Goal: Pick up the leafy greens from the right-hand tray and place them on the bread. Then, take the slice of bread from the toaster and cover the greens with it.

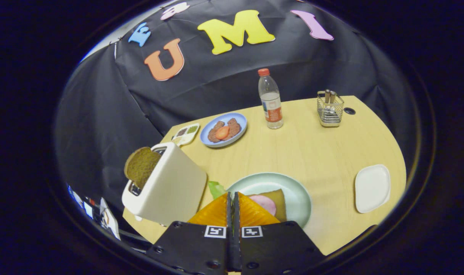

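The gripper [232,198] hangs low over the pale wooden table [316,149] with its two fingers pressed together, only a hairline seam between them, and whether the leaf is pinched in that seam I cannot tell. A scrap of bright green leafy greens [216,188] pokes out just beside the left finger, right at the rim of the round pale-green plate [297,194]. On that plate lies the brown slice of bread [278,201] with a pink round of ham [267,203] on top, half hidden behind the fingers. The small white rounded-square tray [372,188] sits well off to the right, flat and glossy. To the left stands the cream-coloured boxy toaster [167,187], smooth-sided, with a dark, coarse-crumbed slice of toast [141,166] standing up out of its slot. That toast looks light and fairly stiff but crumbly, so I'd take it by the exposed top edge, squeezing across the flat faces. The leaf should be featherweight, floppy and easily torn, best nipped near its thicker middle. Further back sit a blue plate [239,121] of brown patties with a tomato slice, a clear plastic bottle [270,100] with a red cap, and a wire cutlery caddy [330,110].
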The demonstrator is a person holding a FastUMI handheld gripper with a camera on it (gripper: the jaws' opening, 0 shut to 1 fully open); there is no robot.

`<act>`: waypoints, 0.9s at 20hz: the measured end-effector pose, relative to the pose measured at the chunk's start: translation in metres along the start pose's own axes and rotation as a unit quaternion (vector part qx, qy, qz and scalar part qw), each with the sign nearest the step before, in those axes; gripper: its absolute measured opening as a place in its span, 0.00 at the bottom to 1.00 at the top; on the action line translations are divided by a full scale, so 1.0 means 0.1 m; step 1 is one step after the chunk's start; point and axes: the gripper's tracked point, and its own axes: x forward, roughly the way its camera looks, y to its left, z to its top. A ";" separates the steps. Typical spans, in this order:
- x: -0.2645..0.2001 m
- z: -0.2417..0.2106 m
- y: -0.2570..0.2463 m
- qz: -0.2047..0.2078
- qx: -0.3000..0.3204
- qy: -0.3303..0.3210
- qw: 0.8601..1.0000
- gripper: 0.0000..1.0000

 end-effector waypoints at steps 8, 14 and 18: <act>0.17 -0.09 -0.57 -0.071 -0.055 0.016 0.996 0.03; 0.17 -0.08 -0.66 -0.075 -0.074 0.016 0.994 0.42; 0.09 -0.02 -0.72 -0.083 -0.084 0.003 0.993 0.93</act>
